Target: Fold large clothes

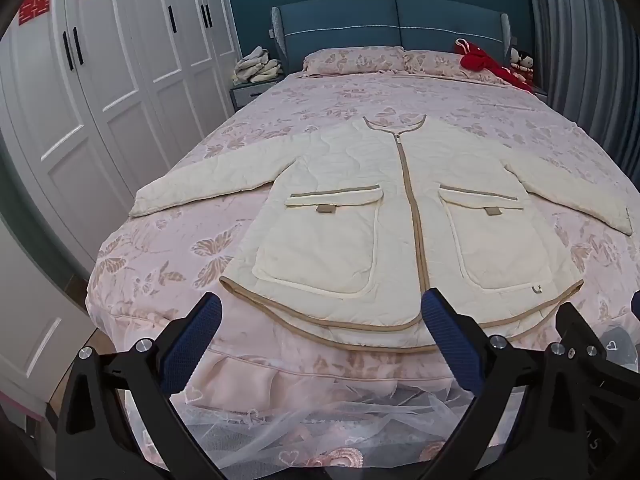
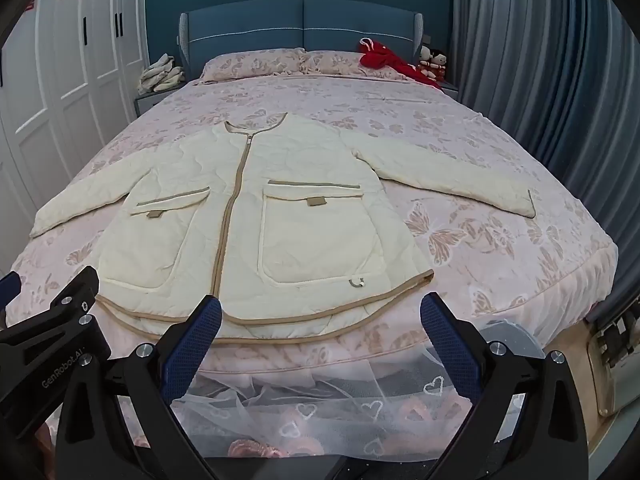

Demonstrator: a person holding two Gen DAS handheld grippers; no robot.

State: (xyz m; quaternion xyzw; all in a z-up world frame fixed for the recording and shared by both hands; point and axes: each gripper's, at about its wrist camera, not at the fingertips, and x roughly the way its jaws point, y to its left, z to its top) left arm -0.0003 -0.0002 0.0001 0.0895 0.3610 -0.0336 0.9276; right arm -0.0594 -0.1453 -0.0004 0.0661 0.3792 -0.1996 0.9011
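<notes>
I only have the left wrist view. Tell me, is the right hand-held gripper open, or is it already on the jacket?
Observer: The right hand-held gripper is wide open, with nothing between its blue pads.
Operator: Is the sleeve on that side fully on the bed?
Observer: Yes, its cuff lies flat on the pink quilt, well inside the bed's edge.
Operator: What is past the foot corner there?
Observer: The bed's foot corner shows clearly, with wood floor beyond it.
</notes>
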